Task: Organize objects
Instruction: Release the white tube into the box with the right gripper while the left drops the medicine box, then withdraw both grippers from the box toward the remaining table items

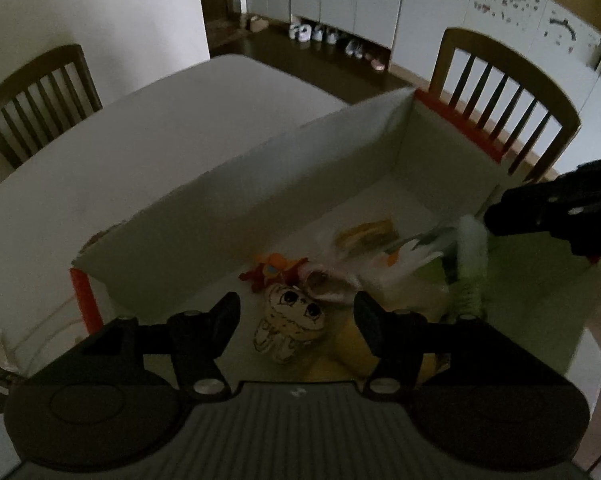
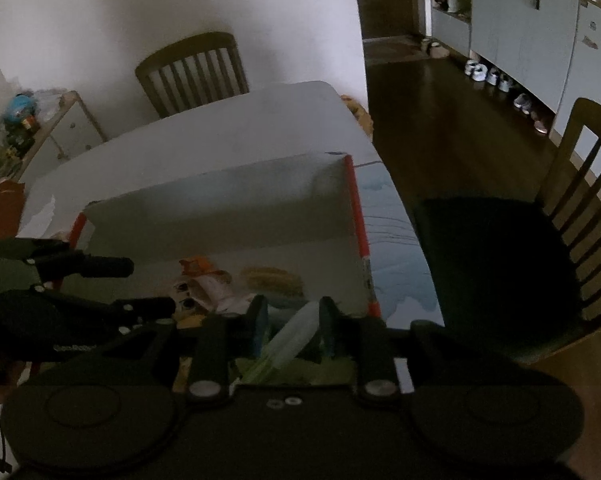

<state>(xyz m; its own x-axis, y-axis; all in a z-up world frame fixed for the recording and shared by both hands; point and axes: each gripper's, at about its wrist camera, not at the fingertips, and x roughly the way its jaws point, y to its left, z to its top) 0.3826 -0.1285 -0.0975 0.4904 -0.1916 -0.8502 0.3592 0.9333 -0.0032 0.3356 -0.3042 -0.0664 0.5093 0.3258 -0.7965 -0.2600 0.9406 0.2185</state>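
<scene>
The right gripper is pinching a pale green, brush-like thing between its fingers, clamped on it right over the near end of the box. From the left wrist view that same item is showing up blurry, fuzzy white at the top and green lower down, so I can't say exactly what it is. The right gripper is coming in low from the box's right side, pointing roughly level across it.

The left gripper is hanging above the box's near-left part with its fingers spread wide and nothing between them, tilted down at the contents.

Progress-wise, I'd say it's well underway. Already lying in the box: a little cartoon-face plush, an orange toy, a yellowish flat thing further back, plus some white and yellow stuff that's too dark and smeared to name. The white table around the box is looking mostly bare in both views, apart from clutter at its far-left edge that I can't make out. So my guess is the green item is one of the last things going in, and it isn't let go yet.
</scene>
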